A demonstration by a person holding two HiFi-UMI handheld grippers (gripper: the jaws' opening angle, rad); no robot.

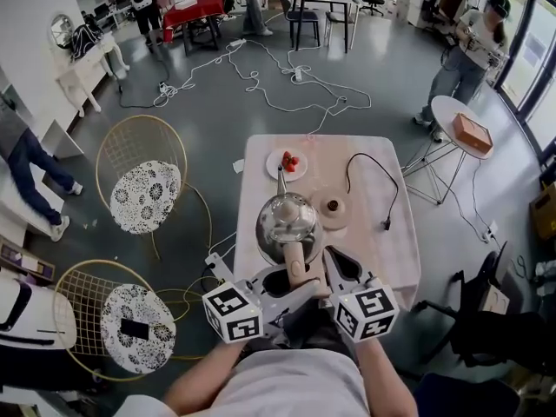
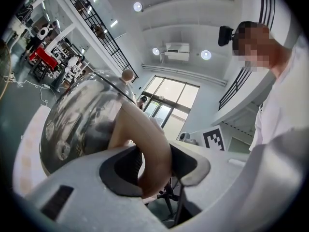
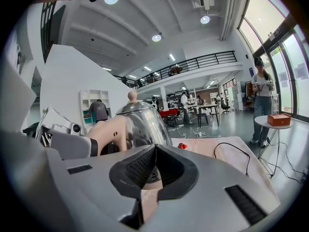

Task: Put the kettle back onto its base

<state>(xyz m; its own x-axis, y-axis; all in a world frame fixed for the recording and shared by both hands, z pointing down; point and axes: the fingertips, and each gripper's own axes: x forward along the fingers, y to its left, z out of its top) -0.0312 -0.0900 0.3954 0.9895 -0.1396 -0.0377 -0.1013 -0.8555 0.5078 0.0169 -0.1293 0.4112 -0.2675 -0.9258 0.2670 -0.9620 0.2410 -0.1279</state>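
On the pink-topped table [image 1: 382, 259], the kettle [image 1: 287, 220] sits toward the near edge, with its spout pointing away from the person. It is a shiny metal kettle with a domed lid and a tan handle [image 1: 296, 261] that faces the person.

The left gripper [image 1: 294, 276] is closed on the handle. The left gripper view shows one dark pad pressing on each side of it, so the jaws stand only as far apart as the handle is thick. Whether the kettle's bottom rests on the table or hangs clear of it cannot be told.

The right gripper [image 1: 334, 261] is just right of the handle. Its jaws are closed pad to pad with nothing between them, and it does not touch the kettle.

The base [image 1: 334, 207] is a round tan disc with a dark centre. It lies on the table just beside the kettle, to the kettle's right and slightly farther from the person. The kettle is not on it.

A black cord [image 1: 369, 174] loops across the right part of the table. A white plate [image 1: 276, 168] holding small red items is at the far edge. Two wire-backed chairs [image 1: 139, 185] stand on the floor to the left.
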